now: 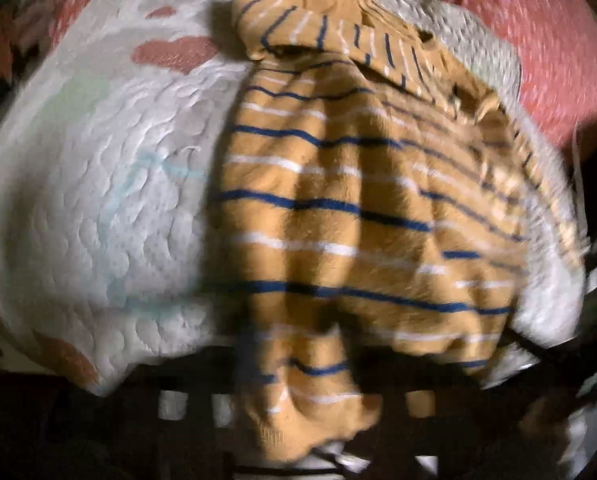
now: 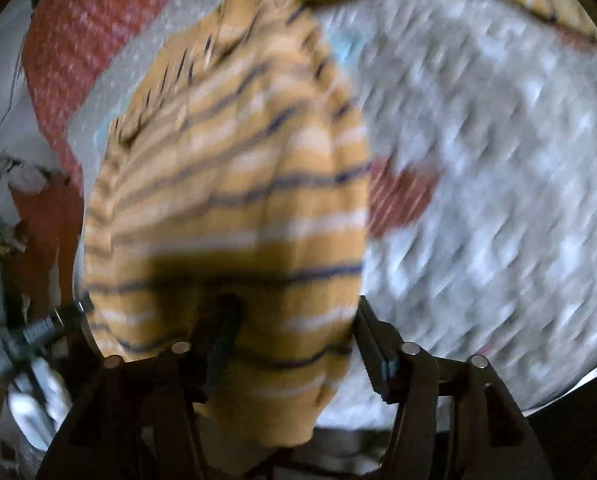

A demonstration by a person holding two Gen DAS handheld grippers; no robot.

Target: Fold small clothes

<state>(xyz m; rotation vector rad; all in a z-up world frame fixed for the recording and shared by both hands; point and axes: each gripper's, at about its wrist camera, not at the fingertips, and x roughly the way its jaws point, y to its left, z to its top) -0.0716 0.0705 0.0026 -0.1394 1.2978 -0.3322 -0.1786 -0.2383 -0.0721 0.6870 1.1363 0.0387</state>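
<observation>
A small mustard-orange garment with thin navy and white stripes lies spread and rumpled, one sleeve folded across its far end, its near edge bunched and drooping.

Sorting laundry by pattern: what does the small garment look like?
Mustard-orange garment with thin navy and white stripes; clearest in the left wrist view.

1. The right gripper is a dark brown, near-black frame built of flat angular plates.
2. Four round silver pins sit along the tops of its linkage arms, two on each side.
3. Each finger is a thin dark blade, blurred.
4. The left gripper shows only as blurred black bars with white blocks between them.
</observation>
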